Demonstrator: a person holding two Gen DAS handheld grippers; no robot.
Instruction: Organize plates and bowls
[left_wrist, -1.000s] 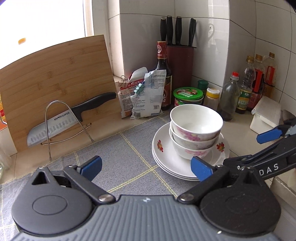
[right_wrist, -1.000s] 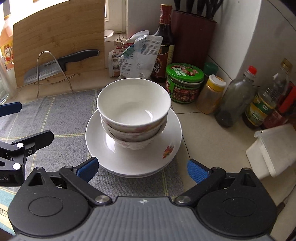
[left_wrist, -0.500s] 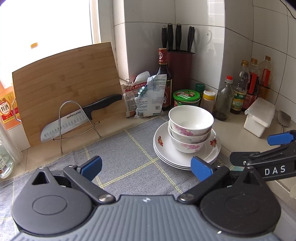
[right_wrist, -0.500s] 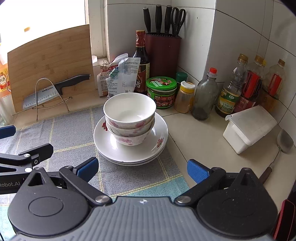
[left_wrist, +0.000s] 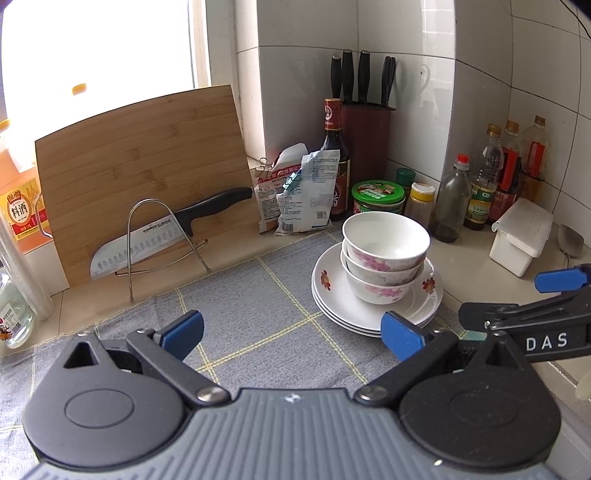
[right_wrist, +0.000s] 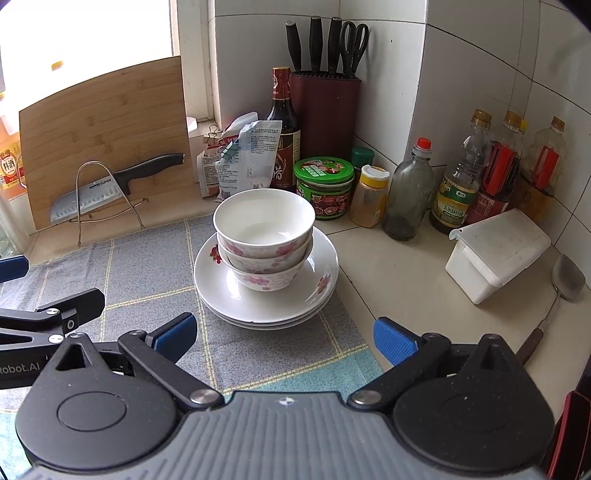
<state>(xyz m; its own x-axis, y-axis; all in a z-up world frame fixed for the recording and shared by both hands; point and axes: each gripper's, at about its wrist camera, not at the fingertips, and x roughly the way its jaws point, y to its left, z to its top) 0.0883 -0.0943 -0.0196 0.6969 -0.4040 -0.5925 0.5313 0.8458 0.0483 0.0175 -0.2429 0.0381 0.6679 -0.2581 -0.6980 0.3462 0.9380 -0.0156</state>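
Both hand-held grippers (left, right, jaws apart) withdrew from stacked bowls on grey mat.

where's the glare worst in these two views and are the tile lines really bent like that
Left wrist view: the window above the bamboo cutting board is blown out to pure white, nothing visible through it. Right wrist view: same washed-out window, smaller, at upper left. Both views: the white wall tile lines bow from fisheye distortion; the stacked floral white bowls stay sharp.
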